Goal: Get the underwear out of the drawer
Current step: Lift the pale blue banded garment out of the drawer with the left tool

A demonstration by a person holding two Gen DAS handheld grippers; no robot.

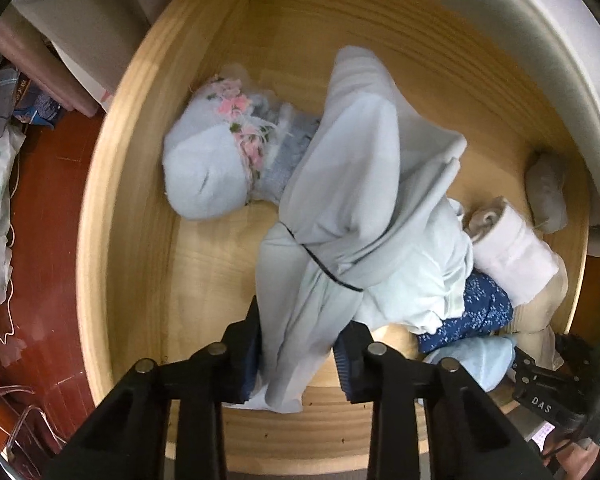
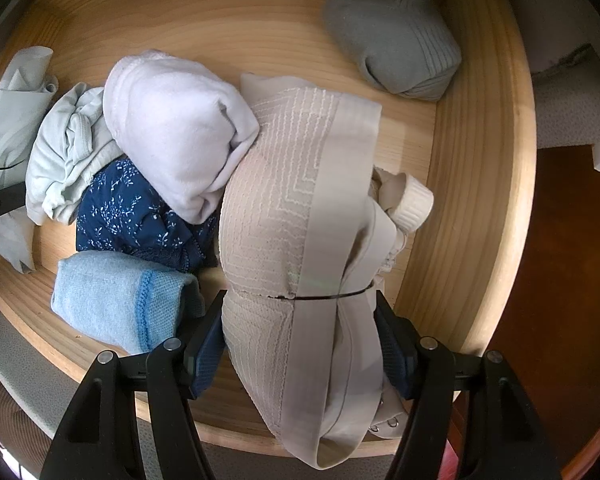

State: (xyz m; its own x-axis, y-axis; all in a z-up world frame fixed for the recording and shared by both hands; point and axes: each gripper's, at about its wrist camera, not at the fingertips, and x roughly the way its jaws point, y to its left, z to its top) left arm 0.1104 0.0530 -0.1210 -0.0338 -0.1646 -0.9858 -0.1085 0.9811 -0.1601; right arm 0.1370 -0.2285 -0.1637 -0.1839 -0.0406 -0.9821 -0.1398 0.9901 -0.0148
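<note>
Your left gripper (image 1: 296,364): clamped on pale blue underwear (image 1: 356,200), ready for lifting. Your right gripper (image 2: 300,340): closed around beige underwear (image 2: 300,208), banded into a graspable bundle. Both bundles lie inside the wooden drawer (image 2: 480,200).

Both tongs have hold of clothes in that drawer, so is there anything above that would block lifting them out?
Nothing visible does. The left tongs grip pale blue underwear, the right tongs a beige garment. The drawer is open on top, and no other clothes lie over either.
</note>
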